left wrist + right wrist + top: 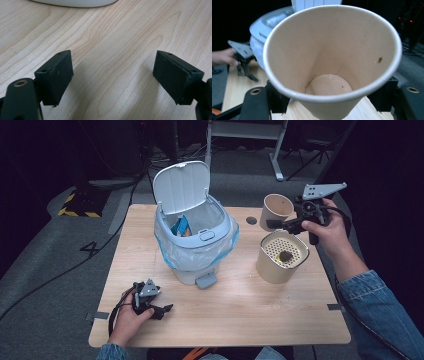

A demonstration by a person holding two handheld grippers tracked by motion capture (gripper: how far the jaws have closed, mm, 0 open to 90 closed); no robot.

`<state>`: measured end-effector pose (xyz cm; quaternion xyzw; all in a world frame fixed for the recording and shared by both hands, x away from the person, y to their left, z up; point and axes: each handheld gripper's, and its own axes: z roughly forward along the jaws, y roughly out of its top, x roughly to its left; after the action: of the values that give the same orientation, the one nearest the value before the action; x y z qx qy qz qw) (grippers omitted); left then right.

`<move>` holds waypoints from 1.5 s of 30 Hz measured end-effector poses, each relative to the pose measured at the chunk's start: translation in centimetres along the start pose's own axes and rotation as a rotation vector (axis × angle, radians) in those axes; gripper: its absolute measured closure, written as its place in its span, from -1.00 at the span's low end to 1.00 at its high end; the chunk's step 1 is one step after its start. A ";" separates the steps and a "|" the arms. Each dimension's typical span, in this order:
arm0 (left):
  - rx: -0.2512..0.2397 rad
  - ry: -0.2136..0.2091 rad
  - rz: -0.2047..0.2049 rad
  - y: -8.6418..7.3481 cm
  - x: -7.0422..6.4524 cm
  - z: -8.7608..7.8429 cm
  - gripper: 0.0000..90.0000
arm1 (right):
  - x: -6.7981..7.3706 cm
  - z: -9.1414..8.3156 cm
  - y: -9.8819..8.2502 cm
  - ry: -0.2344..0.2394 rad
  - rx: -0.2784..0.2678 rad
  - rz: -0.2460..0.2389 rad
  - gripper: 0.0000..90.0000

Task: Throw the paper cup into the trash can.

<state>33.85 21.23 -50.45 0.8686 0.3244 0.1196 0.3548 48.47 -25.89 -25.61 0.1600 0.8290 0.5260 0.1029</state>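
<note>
Disposal of a tan paper cup (276,208) appears to be the step in hand. The cup is clamped between the jaws of the right gripper (272,224), which is held tilted above the far right part of the light wooden table (240,310), just beyond a beige cylindrical container with a perforated insert (281,257) in which a small dark lump (285,256) is seen. In the right gripper view the cup (332,62) is seen from its mouth: nothing is left inside but a few brown specks on the wall, and the black jaws are pressed against its sides low down.

A white pedal bin lined with a pale blue bag (192,237) stands mid-table with its lid (181,186) raised, so the opening is ready; some blue and yellow rubbish is already inside.

The left gripper (162,310) is rested on the near left of the table, its jaws well apart with nothing but bare wood between them (112,82).

The next move is judged to call for the cup to be carried leftward across to the bin, kept clear of the raised lid and the beige container, brought over the opening, and only then released.
</note>
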 end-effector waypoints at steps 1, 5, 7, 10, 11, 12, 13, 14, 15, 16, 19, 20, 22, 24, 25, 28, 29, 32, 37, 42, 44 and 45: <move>0.000 0.000 0.000 0.0 0.0 0.0 -0.63 | 0.1 0.4 0.6 0.009 -0.012 0.006 -0.32; 0.000 0.000 0.000 0.0 0.0 0.0 -0.63 | 0.2 1.7 2.2 0.011 -0.011 0.006 -0.32; 0.000 0.001 0.000 0.0 0.0 0.0 -0.63 | 0.4 2.3 2.8 0.015 -0.014 0.010 -0.32; 0.001 0.000 -0.001 0.0 0.0 0.0 -0.63 | 0.6 3.6 3.8 0.031 -0.020 0.022 -0.33; 0.001 0.000 0.000 0.0 0.0 0.0 -0.63 | 0.7 4.1 4.1 0.039 -0.019 0.025 -0.33; 0.002 0.000 0.000 0.0 0.0 0.0 -0.63 | 0.9 4.7 4.5 0.044 -0.012 0.024 -0.33; 0.001 0.000 0.000 0.0 0.0 0.0 -0.63 | 1.0 5.2 4.9 0.045 -0.003 0.021 -0.34; 0.001 0.000 -0.001 0.0 0.0 0.0 -0.63 | 1.1 5.9 5.3 0.045 0.002 0.016 -0.34; 0.001 0.000 0.001 0.0 0.0 0.0 -0.63 | 1.2 6.3 5.6 0.046 0.001 0.015 -0.34; -0.001 0.000 -0.001 0.0 0.0 0.0 -0.63 | 1.4 6.8 6.0 0.048 -0.001 0.014 -0.34; -0.001 0.002 -0.001 0.0 0.0 0.0 -0.63 | 2.0 8.5 7.0 0.060 -0.009 0.014 -0.34; -0.001 0.004 0.004 0.1 0.0 0.0 -0.63 | 2.1 8.9 7.2 0.063 -0.006 0.014 -0.34; -0.001 0.005 0.003 0.1 0.0 0.0 -0.63 | 2.5 9.9 7.6 0.068 0.003 0.013 -0.34; 0.000 0.005 0.002 0.1 0.0 0.0 -0.63 | 2.9 11.0 8.0 0.072 0.020 0.013 -0.34; -0.001 0.006 0.003 0.1 0.0 0.0 -0.63 | 3.0 11.5 8.2 0.073 0.026 0.010 -0.34; -0.001 0.003 0.002 0.1 0.0 0.1 -0.63 | 3.5 12.8 8.6 0.063 0.044 -0.001 -0.34; -0.001 0.006 0.003 0.1 0.0 0.0 -0.63 | 3.7 13.1 8.7 0.062 0.048 -0.002 -0.34; -0.001 0.004 0.002 0.1 0.0 0.1 -0.63 | 4.0 14.0 8.9 0.062 0.064 -0.004 -0.34; -0.001 0.005 -0.005 0.1 0.0 0.1 -0.63 | 4.1 15.1 8.9 0.055 0.115 -0.012 -0.34; -0.001 0.006 -0.006 0.1 -0.1 0.1 -0.63 | 4.0 16.0 8.6 0.042 0.136 -0.015 -0.54; -0.001 0.006 -0.005 0.1 -0.1 0.1 -0.63 | 4.1 16.4 8.4 0.037 0.160 -0.026 -0.63; -0.001 0.006 -0.005 0.1 -0.1 0.1 -0.63 | 4.1 16.6 8.2 0.022 0.163 -0.033 -0.65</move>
<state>33.86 21.11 -50.46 0.8672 0.3278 0.1214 0.3547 51.56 -7.15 -25.23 0.1484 0.8726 0.4568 0.0892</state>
